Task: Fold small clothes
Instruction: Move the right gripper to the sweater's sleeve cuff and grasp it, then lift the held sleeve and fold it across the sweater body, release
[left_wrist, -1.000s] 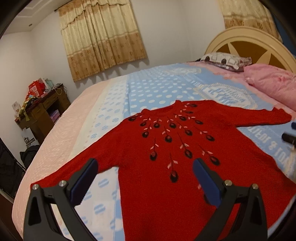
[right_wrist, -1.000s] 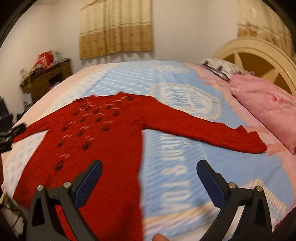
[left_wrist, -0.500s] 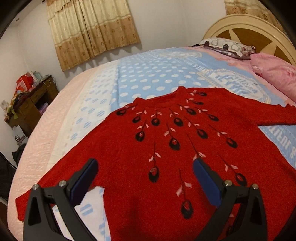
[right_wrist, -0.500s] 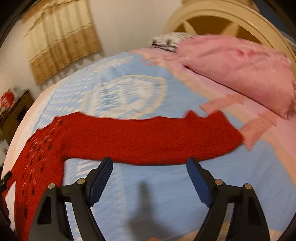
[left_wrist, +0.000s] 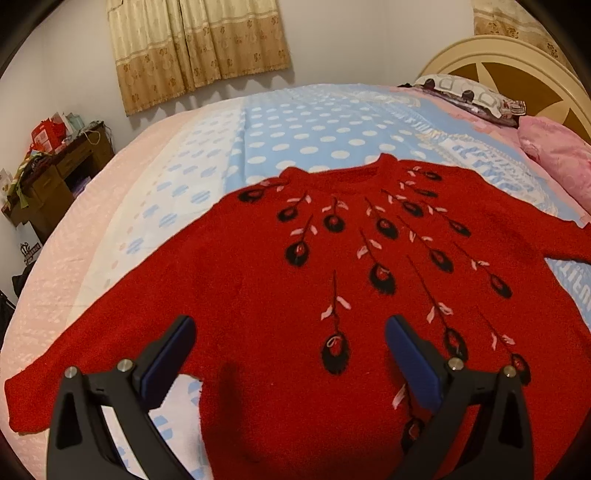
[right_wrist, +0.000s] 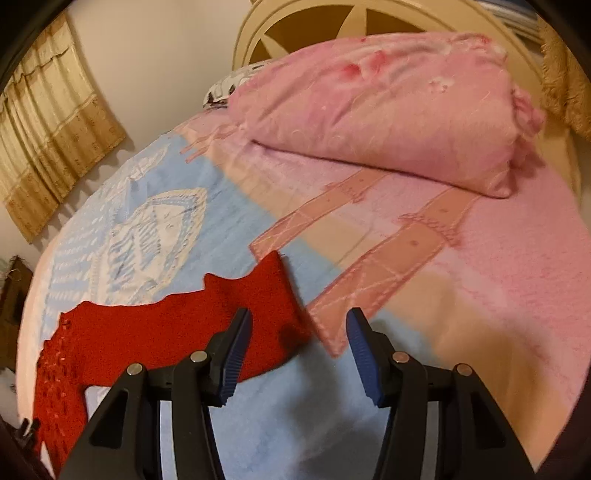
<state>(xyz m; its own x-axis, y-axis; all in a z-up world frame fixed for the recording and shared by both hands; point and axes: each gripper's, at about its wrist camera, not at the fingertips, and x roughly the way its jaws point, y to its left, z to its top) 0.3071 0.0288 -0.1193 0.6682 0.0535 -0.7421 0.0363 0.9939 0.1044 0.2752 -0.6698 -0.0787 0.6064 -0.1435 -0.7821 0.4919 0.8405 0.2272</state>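
Note:
A red knit sweater (left_wrist: 295, 280) with black and pink flower motifs lies flat, face up, on the bed, sleeves spread. My left gripper (left_wrist: 290, 345) hovers wide open over its lower left body, near the armpit, with nothing between the pads. In the right wrist view the sweater's right sleeve (right_wrist: 177, 332) stretches across the blanket, its cuff (right_wrist: 277, 295) at the end. My right gripper (right_wrist: 297, 350) hangs over that cuff end with its jaws closing. The cuff edge shows in the gap, and the pads do not press on it.
A patterned blue and pink blanket (left_wrist: 314, 125) covers the bed. A big pink pillow (right_wrist: 388, 107) and a patterned pillow (left_wrist: 465, 94) lie by the cream headboard (right_wrist: 332, 22). A cluttered wooden desk (left_wrist: 48, 173) stands at the far left wall, under curtains (left_wrist: 195, 44).
My right gripper swung right along the sleeve to its cuff, rolled, and its jaws narrowed. My left gripper moved closer and lower over the sweater body, still wide open.

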